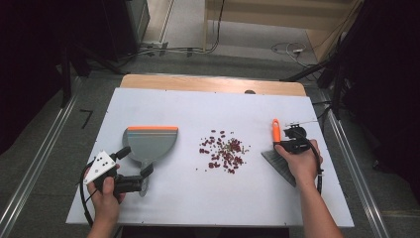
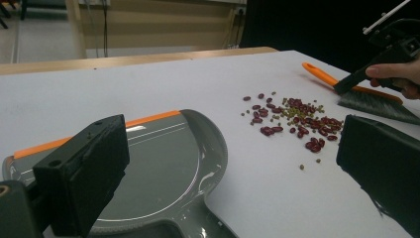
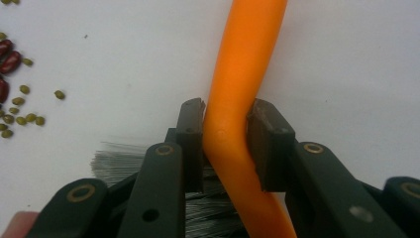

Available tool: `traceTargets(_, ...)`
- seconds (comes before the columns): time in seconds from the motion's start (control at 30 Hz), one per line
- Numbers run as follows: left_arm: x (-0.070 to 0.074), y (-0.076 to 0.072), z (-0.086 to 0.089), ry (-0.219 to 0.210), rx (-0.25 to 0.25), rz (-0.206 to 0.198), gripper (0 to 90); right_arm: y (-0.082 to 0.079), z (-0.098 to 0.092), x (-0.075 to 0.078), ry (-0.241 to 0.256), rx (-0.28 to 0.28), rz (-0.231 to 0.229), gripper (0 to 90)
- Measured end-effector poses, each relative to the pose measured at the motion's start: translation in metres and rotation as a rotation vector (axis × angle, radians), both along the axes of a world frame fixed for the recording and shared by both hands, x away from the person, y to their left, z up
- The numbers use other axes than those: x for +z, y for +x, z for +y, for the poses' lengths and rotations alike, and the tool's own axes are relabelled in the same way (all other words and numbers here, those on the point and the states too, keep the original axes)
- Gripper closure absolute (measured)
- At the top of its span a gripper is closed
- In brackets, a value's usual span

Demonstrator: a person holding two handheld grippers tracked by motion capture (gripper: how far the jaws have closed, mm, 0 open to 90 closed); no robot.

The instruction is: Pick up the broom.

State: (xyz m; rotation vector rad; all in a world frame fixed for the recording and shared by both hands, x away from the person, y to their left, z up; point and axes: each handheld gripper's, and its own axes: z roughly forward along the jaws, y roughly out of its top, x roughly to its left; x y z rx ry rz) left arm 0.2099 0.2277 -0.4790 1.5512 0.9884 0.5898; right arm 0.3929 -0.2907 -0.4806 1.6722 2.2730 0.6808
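Note:
A grey dustpan [image 1: 151,141] with an orange front lip lies on the left of the white board. My left gripper [image 1: 135,162] is at its rear. In the left gripper view the left gripper [image 2: 228,144] is open, its jaws spread wide on either side of the dustpan [image 2: 163,163]. Red and small green beans [image 1: 223,148] are scattered mid-board. At the right, my right gripper [image 1: 292,138] is shut on the orange handle of a hand brush [image 1: 276,130]. The right gripper [image 3: 227,129] clamps the brush handle [image 3: 237,74] from both sides, with the grey bristles below.
The white board [image 1: 208,193] covers a wooden table whose far edge [image 1: 213,83] shows behind it. Bare board lies in front of the beans [image 2: 297,119] and between them and the brush [image 2: 369,101]. Cables run across the floor beyond.

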Motion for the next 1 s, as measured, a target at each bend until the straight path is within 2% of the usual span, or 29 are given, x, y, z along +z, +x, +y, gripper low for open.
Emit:
traceTargets(0.07,-0.001,0.001,-0.001,0.008,-0.004,-0.001,0.2,-0.004,-0.002,0.001,0.015,-0.002,-0.033,67.7)
traceTargets(0.23,-0.001,0.001,-0.004,0.029,-0.008,-0.007,0.2,-0.022,-0.009,0.008,0.061,-0.008,-0.153,67.9)
traceTargets(0.27,0.0,0.001,-0.005,0.025,-0.008,-0.009,0.2,-0.026,-0.012,0.009,0.085,0.01,-0.193,67.9)
traceTargets(0.33,0.001,0.0,-0.006,0.023,-0.012,-0.009,0.2,-0.036,-0.016,0.013,0.102,-0.01,-0.254,68.0)
traceTargets(0.4,0.001,-0.001,-0.007,0.023,-0.015,-0.013,0.2,-0.047,-0.021,0.014,0.155,0.02,-0.343,68.0)
traceTargets(0.47,0.003,-0.001,-0.009,0.02,-0.022,-0.015,0.2,-0.054,-0.024,0.015,0.157,0.012,-0.386,68.1)
traceTargets(0.53,0.004,-0.002,-0.013,0.02,-0.026,-0.021,0.2,-0.059,-0.03,0.016,0.215,0.025,-0.429,68.2)
traceTargets(0.7,0.01,-0.003,-0.022,0.024,-0.048,-0.034,0.2,-0.07,-0.041,0.023,0.308,-0.012,-0.534,68.7)
traceTargets(0.87,0.018,-0.005,-0.028,0.019,-0.055,-0.049,0.3,-0.078,-0.044,0.033,0.368,-0.009,-0.611,68.9)
traceTargets(1.0,0.023,-0.006,-0.032,0.02,-0.054,-0.056,0.3,-0.083,-0.04,0.044,0.389,0.0,-0.651,69.0)
